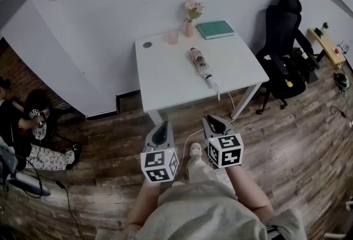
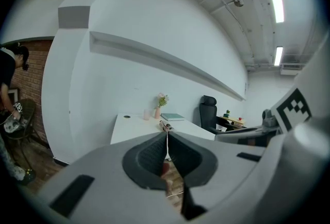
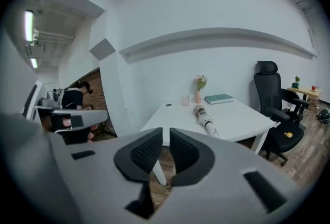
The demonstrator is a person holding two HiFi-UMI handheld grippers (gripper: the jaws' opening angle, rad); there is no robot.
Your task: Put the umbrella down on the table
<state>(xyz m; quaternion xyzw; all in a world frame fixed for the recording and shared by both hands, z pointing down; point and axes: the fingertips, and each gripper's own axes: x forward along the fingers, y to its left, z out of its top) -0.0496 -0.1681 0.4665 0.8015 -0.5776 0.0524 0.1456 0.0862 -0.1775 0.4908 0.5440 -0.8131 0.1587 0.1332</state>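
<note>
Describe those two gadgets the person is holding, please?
Both the left gripper and right gripper are pale grey plastic with two dark, ribbed pads tapering to a point. Each carries a white cube printed with black square markers.

Ahead of me, a pink vase (image 1: 189,28) of pale flowers stood between a pink cup (image 1: 173,37) on its left and a teal book (image 1: 215,29) lying flat on its right. A black office chair (image 1: 284,51) stood to my right on the wood-plank floor (image 1: 309,145). At my far left, a person (image 1: 34,123) sat low beside a brick wall (image 1: 16,76).
</note>
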